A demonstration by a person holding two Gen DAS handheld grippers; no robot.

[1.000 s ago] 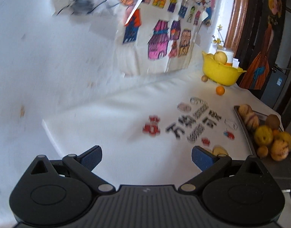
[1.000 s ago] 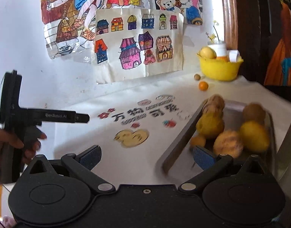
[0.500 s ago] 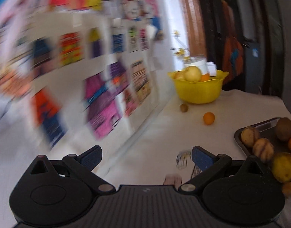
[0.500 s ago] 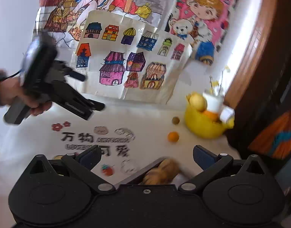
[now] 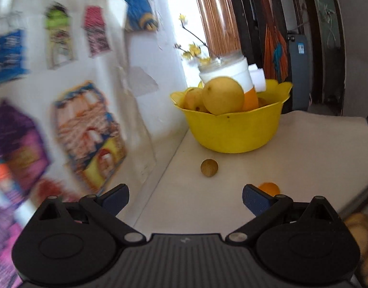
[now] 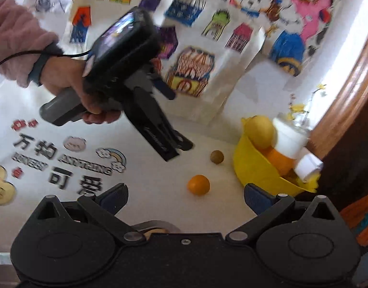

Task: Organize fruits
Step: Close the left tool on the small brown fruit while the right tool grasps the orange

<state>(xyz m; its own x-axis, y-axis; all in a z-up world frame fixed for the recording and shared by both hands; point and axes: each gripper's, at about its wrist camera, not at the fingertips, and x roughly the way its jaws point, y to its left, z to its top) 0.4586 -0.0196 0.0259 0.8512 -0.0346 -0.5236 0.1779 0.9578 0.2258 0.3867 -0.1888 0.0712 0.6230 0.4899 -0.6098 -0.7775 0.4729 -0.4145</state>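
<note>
Left gripper (image 5: 185,198): fingers (image 5: 115,198) standing wide apart, holding nothing, hanging above the desk (image 5: 304,153) and pointing at the yellow bowl (image 5: 232,132). Right gripper (image 6: 185,198): fingers (image 6: 256,199) equally wide and empty.

Two loose fruits are lying on the cloth in front of the left fingers: a small brown fruit (image 5: 209,167) just short of the bowl, and a small orange (image 5: 269,189) nearer, partly hidden behind the right-hand finger. The right wrist view is showing the same orange (image 6: 198,184) and brown fruit (image 6: 217,157), apart from each other, both outside the bowl. The bowl is already holding a large yellow fruit (image 5: 223,95), more fruit, and a white cup (image 5: 234,72). A tray with more fruit is barely showing at the lower right edge, blurred.

Judgement: the person is likely approaching one of the loose fruits for pick-up.

Risks:
- Round fruit rolling away if a finger nudges it before closing.
- Bowl piled high; an added fruit could tumble off or knock the cup.
- The two grippers are working close together near the same fruits; they could collide.
</note>
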